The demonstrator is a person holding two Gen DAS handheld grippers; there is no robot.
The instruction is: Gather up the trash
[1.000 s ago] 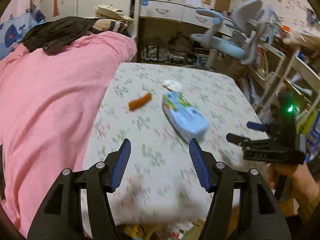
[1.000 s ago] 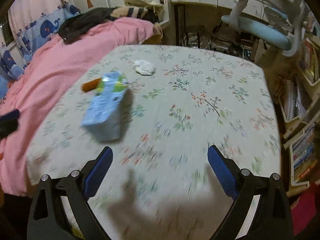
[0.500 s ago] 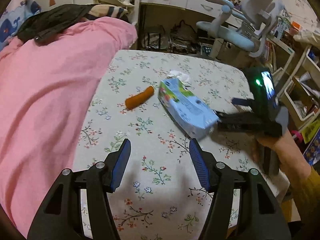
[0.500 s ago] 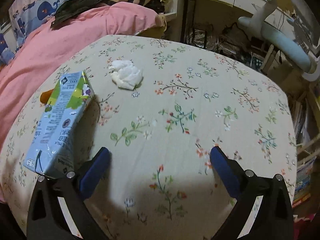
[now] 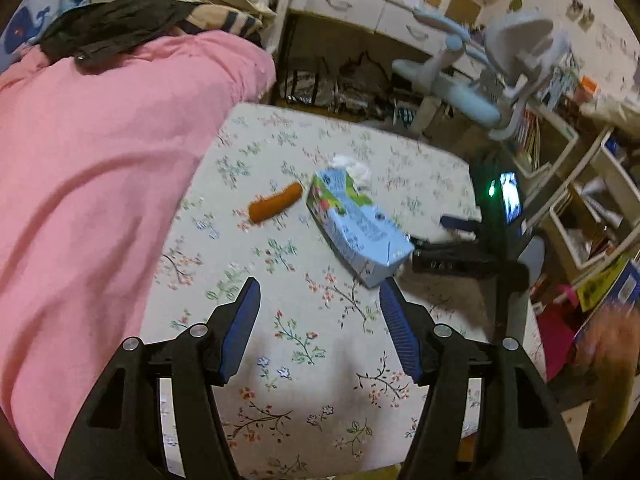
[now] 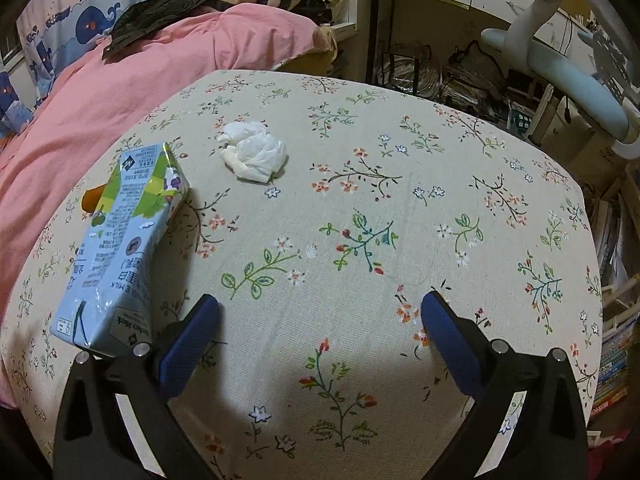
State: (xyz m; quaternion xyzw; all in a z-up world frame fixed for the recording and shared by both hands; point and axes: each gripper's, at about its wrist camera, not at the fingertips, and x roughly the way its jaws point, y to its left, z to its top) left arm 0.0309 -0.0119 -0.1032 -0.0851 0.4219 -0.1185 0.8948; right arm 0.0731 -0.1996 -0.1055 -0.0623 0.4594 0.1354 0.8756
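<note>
A light-blue milk carton (image 5: 356,220) (image 6: 120,248) lies on its side on the floral tablecloth (image 5: 320,360). Left of it is an orange sausage-shaped piece (image 5: 275,202), mostly hidden behind the carton in the right wrist view (image 6: 91,199). A crumpled white tissue (image 5: 354,166) (image 6: 254,156) lies beyond the carton. My left gripper (image 5: 318,286) hovers short of the carton's near end, its jaws opening with nothing between them. My right gripper (image 6: 320,302) (image 5: 434,234) stands wide open just right of the carton's near end, its left finger beside the carton, holding nothing.
A pink blanket (image 5: 100,160) on a bed borders the table's left side, with dark clothes on top. Beyond the far edge stand a pale-blue desk chair (image 5: 480,92) and a cluttered desk. Shelves with books (image 5: 592,200) line the right side.
Both grippers have moved in toward the carton. The right gripper came down to the carton's near end and opened a little wider; the left view now sits closer to the carton.
</note>
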